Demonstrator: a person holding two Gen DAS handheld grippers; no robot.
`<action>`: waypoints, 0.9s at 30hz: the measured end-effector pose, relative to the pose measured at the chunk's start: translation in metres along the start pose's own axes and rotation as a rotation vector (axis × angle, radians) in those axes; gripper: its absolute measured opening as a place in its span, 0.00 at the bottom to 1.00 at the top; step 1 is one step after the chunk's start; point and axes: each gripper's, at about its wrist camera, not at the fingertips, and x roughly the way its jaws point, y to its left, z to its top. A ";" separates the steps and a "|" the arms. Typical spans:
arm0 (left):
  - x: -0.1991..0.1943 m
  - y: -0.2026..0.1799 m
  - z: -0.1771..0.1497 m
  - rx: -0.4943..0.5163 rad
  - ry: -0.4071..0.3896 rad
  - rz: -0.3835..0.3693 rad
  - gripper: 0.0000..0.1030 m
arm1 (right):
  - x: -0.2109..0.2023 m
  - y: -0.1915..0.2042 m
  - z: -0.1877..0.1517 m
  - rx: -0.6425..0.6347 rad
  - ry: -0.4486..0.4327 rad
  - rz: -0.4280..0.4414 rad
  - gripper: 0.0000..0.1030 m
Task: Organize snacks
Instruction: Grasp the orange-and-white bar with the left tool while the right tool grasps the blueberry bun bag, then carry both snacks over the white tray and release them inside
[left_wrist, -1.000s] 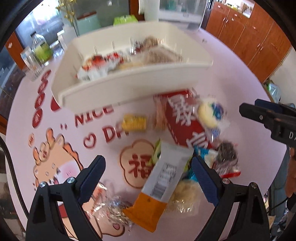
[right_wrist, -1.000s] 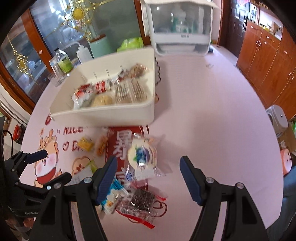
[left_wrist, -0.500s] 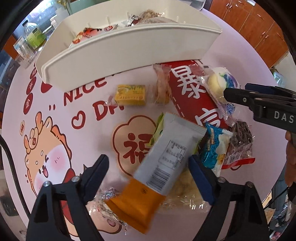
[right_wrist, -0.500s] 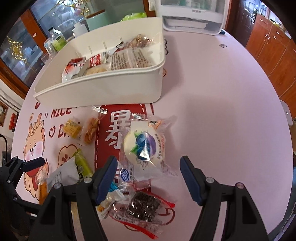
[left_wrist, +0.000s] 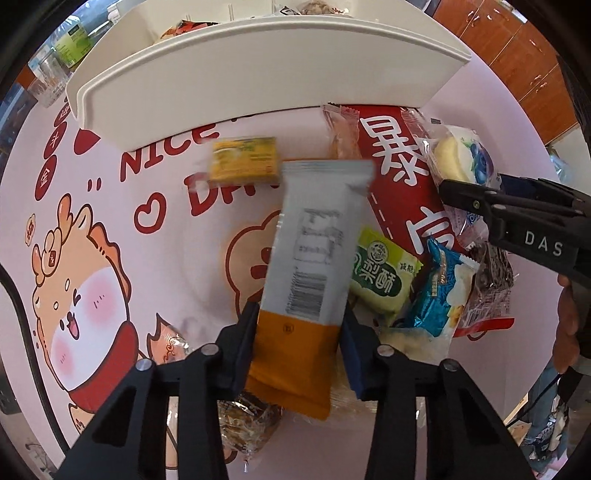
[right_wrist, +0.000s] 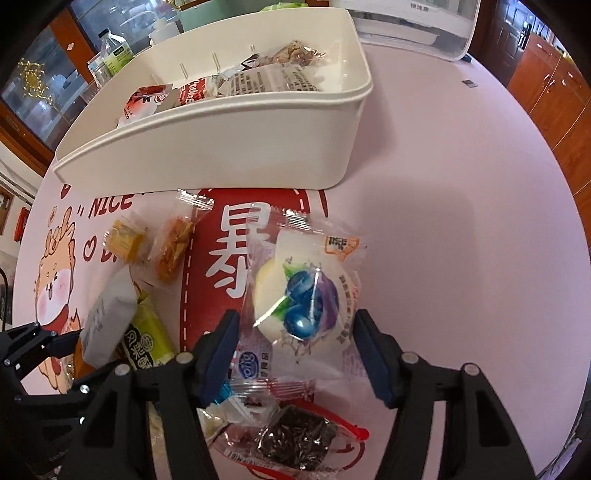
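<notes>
Black tongs (left_wrist: 299, 350), blue pads (right_wrist: 373, 360), silver screws, "DAS" lettering.

A pink tablecloth (right_wrist: 461, 229) printed with a cartoon deer (left_wrist: 83, 284) and red lettering; a green-labelled bottle (right_wrist: 116, 55) behind — beside glass cabinets; wooden cupboards (right_wrist: 554, 92) at right; a white appliance (right_wrist: 424, 22) beyond.

Left wrist view: close above the table (left_wrist: 110, 206), looking steeply down and forward along the left tool (left_wrist: 299, 347); white bin (left_wrist: 258, 70) at the far edge.

Right wrist view: equally close, right of the snack pile, facing the same way past the right tool (right_wrist: 295, 347); wider table and cabinets beyond.

Shared: white bin, green pastry packet (left_wrist: 384, 273) (right_wrist: 147, 339), blueberry cake packet (left_wrist: 461, 158) (right_wrist: 306, 291); each view catches the other tool.
</notes>
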 end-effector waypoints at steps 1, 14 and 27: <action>0.001 -0.003 0.000 -0.001 -0.003 -0.001 0.38 | -0.001 0.000 -0.001 -0.003 -0.005 -0.002 0.52; -0.040 0.001 0.006 0.005 -0.138 -0.010 0.36 | -0.024 0.001 -0.012 0.027 -0.070 0.045 0.44; -0.112 0.005 0.015 -0.006 -0.293 -0.031 0.36 | -0.101 0.025 0.002 -0.009 -0.210 0.136 0.44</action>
